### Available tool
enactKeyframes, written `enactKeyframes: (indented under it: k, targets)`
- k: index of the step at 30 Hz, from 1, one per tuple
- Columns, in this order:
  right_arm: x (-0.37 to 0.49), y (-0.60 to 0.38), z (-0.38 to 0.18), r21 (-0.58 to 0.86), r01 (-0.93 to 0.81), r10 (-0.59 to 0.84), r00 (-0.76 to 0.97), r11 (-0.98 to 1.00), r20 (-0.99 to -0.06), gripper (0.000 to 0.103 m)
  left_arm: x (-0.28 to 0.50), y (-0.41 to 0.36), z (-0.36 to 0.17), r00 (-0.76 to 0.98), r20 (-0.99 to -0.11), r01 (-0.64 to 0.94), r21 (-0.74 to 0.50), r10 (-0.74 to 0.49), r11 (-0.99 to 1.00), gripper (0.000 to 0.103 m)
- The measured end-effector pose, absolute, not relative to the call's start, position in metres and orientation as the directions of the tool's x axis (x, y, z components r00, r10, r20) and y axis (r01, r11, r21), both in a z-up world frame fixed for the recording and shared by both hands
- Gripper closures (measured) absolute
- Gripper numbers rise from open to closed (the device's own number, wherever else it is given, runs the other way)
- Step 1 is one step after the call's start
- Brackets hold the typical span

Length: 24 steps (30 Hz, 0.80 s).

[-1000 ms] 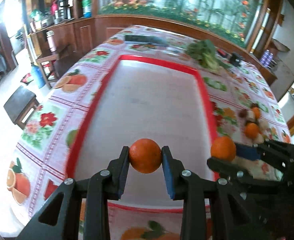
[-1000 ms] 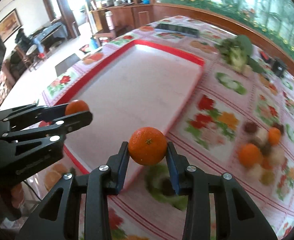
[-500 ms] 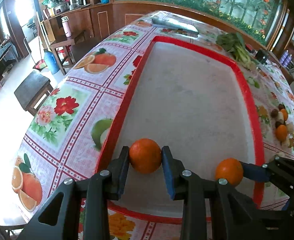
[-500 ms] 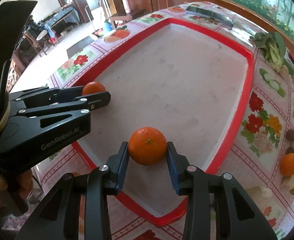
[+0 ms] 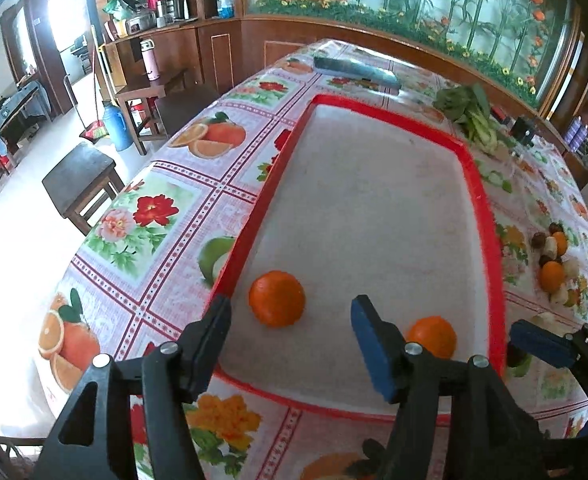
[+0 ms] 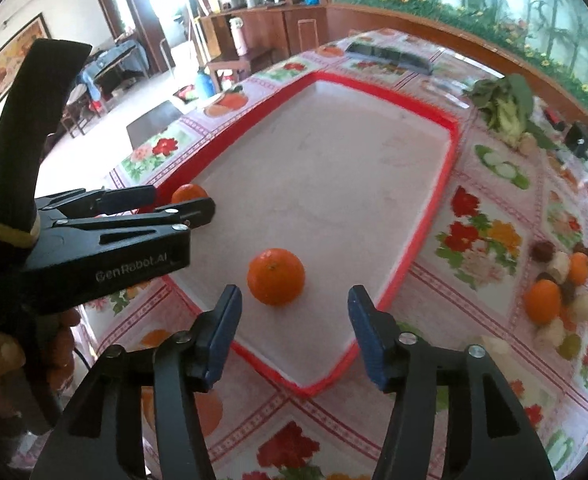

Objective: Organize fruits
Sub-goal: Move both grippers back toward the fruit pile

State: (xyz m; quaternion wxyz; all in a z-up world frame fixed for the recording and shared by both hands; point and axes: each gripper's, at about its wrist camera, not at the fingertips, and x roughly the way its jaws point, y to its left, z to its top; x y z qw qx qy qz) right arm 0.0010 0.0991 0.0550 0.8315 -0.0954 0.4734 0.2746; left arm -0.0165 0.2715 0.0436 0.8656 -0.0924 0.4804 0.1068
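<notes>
A red-rimmed tray (image 5: 489, 216) (image 6: 433, 204) with a pale floor lies on the flowered tablecloth. Two oranges rest on its near end. My left gripper (image 5: 290, 324) is open, and one orange (image 5: 277, 298) sits free just ahead of its jaws near the tray's left rim; that orange also shows in the right wrist view (image 6: 189, 193). My right gripper (image 6: 294, 320) is open, and the other orange (image 6: 276, 277) (image 5: 431, 336) sits free ahead of it. A pile of more fruit (image 5: 553, 268) (image 6: 557, 292) lies on the cloth right of the tray.
Leafy greens (image 5: 469, 116) (image 6: 501, 108) lie beyond the tray's far right corner. A dark long object (image 5: 353, 70) lies at the table's far end. A small black item (image 6: 577, 140) sits at the right. A stool (image 5: 80, 182) and furniture stand left of the table.
Both grippers lowered to the tray's near end and opened, letting go of their oranges, which now rest on the tray floor.
</notes>
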Motion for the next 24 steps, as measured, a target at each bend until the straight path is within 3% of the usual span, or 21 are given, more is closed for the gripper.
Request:
enactKeyframes:
  k: [10, 14, 18, 24]
  targets:
    - [-0.019, 0.042, 0.060, 0.110, -0.463, 0.348, 0.466, 0.879, -0.813, 0.037, -0.024, 0.216, 0.068, 0.565, -0.823, -0.197, -0.064, 0.060, 0.978, 0.037]
    - [-0.018, 0.005, 0.061, 0.098, -0.381, 0.297, 0.509, 0.920, -0.808, 0.036, -0.022, 0.192, 0.074, 0.570, -0.821, -0.159, -0.065, 0.038, 0.985, 0.037]
    - [-0.018, -0.035, 0.064, 0.055, -0.273, 0.208, 0.572, 0.961, -0.793, 0.027, -0.022, 0.162, 0.077, 0.572, -0.820, -0.104, -0.072, 0.001, 0.992, 0.032]
    - [-0.019, -0.091, 0.059, 0.069, -0.143, 0.141, 0.586, 0.987, -0.798, 0.027, -0.020, 0.106, 0.065, 0.538, -0.841, -0.002, -0.077, -0.064, 0.997, 0.031]
